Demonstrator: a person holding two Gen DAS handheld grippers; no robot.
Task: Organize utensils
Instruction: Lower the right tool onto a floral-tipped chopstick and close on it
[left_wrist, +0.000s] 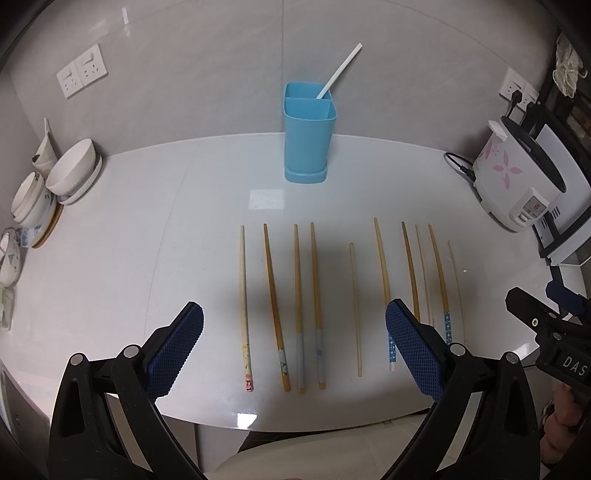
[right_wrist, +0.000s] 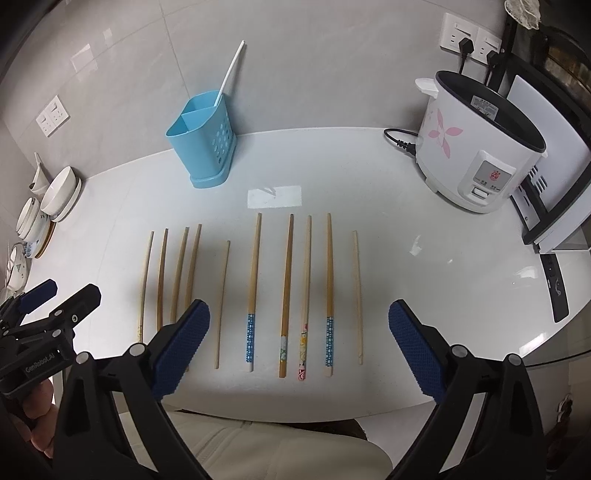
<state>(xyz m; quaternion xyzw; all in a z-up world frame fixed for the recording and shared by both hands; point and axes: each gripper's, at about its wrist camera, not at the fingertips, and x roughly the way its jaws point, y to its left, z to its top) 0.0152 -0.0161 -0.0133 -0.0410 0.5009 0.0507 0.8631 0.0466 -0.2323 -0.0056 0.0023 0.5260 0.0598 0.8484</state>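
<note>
Several wooden chopsticks (left_wrist: 314, 302) lie side by side in a row on the white counter (left_wrist: 147, 229); they also show in the right wrist view (right_wrist: 286, 295). A blue two-compartment utensil holder (left_wrist: 307, 136) stands at the back by the wall with one white chopstick (left_wrist: 338, 72) leaning in its rear compartment; the holder shows in the right wrist view (right_wrist: 203, 136) too. My left gripper (left_wrist: 293, 350) is open and empty above the near ends of the left chopsticks. My right gripper (right_wrist: 299, 350) is open and empty above the near ends of the right chopsticks.
White bowls and plates (left_wrist: 70, 173) are stacked at the counter's left edge. A white rice cooker (right_wrist: 476, 147) with a pink flower print stands at the right, its cord plugged into a wall socket (right_wrist: 469, 37). The counter's front edge (left_wrist: 295, 424) runs just below the chopsticks.
</note>
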